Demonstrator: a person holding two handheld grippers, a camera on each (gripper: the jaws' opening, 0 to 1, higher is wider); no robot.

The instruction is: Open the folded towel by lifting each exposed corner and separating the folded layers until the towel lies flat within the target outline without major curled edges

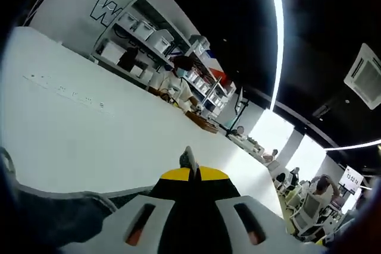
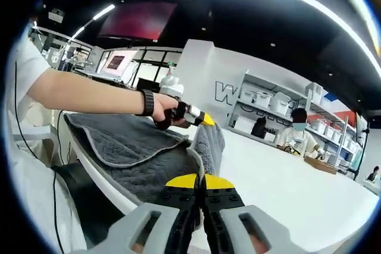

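Right gripper view: grey towel (image 2: 134,147) lies on the near end of the white desk (image 2: 286,176), still in layers, a lighter piped edge running along one fold. Right tongs (image 2: 200,184) at bottom of view, yellow tips together and clamped on the towel's near edge, cloth bunched around them. Beyond, the left tongs (image 2: 202,119), held in a person's hand (image 2: 168,110) with a dark wristband, are closed on a raised fold of the towel that stands up off the desk as a hump.

Left gripper view: left tongs (image 1: 190,171) with tips together, a small tuft of grey cloth pinched between and poking above them; more towel (image 1: 65,215) in shadow at lower left. Bare desk (image 1: 89,123) stretches ahead with faint markings, too faint to say whether they are the target outline. A seated person and shelving stand far behind the desk.

Step in hand, by my reading: both corners gripped, layer lifted, separation under way. Towel is far from flat. Next move likely calls for drawing the two tongs apart and away so the top layer peels open, keeping tension even so no edge curls, then laying it down.
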